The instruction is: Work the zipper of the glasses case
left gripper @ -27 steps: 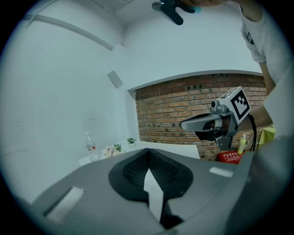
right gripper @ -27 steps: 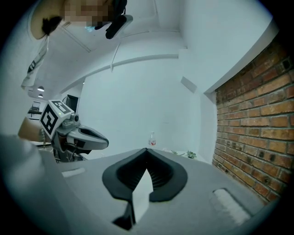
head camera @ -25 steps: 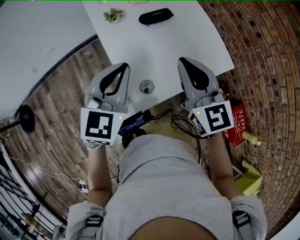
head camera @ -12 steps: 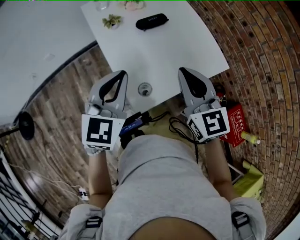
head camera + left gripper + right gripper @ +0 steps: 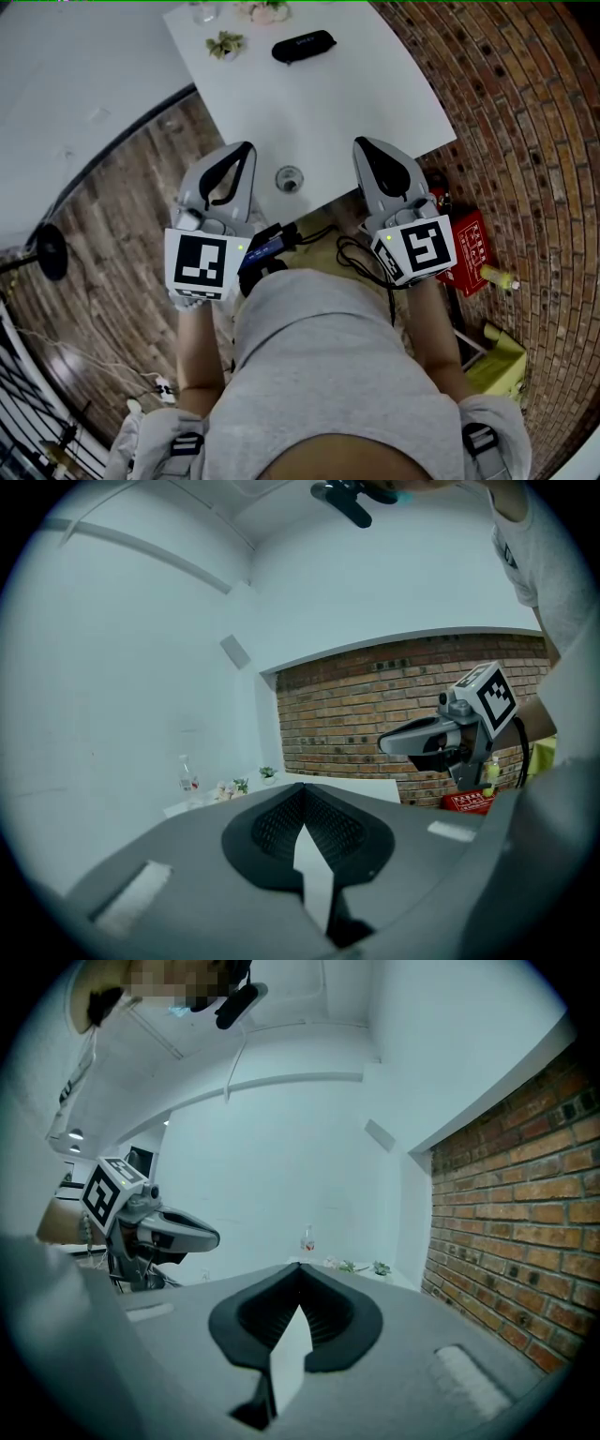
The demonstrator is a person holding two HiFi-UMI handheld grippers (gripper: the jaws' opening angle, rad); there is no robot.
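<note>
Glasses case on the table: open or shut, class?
Shut, it seems: the glasses case lies as one dark oblong, no half lifted. Whether it is fully zipped cannot be told at this size.

The black glasses case (image 5: pixel 304 45) lies closed and flat at the white table's far end.

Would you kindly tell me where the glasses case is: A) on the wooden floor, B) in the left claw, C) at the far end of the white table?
C: the glasses case lies on the white table beside a small plant, beyond the shut left claw and right claw.
</note>
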